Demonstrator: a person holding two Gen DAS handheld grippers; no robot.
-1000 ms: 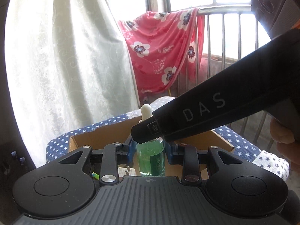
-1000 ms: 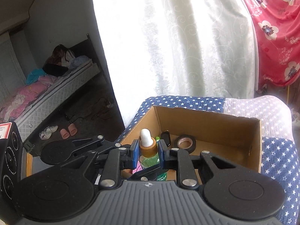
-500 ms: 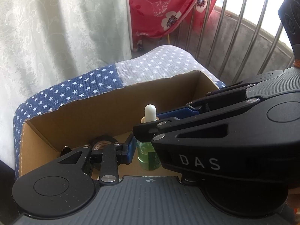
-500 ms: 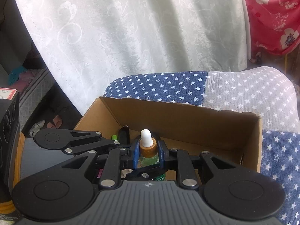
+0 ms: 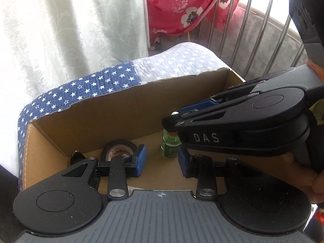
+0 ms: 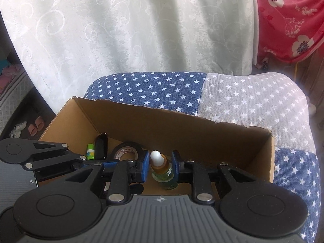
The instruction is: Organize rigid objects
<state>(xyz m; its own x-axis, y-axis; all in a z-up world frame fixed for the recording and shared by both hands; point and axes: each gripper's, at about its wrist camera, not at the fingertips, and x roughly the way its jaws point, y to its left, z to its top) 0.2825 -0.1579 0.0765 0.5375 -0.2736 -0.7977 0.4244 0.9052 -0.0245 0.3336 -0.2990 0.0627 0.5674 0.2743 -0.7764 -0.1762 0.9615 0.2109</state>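
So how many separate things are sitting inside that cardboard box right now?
4 that I can see: a green dropper bottle between the right gripper's fingers, a black tape roll left of it, then a black fob and a small green tube. The grippers may hide others.

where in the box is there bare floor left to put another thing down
Bare floor lies right of the dropper bottle, toward the box's right wall. The left corner is crowded: tape roll, black fob, green tube.

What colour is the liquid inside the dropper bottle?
Green; the dropper bottle shows best in the right wrist view, under an amber collar.
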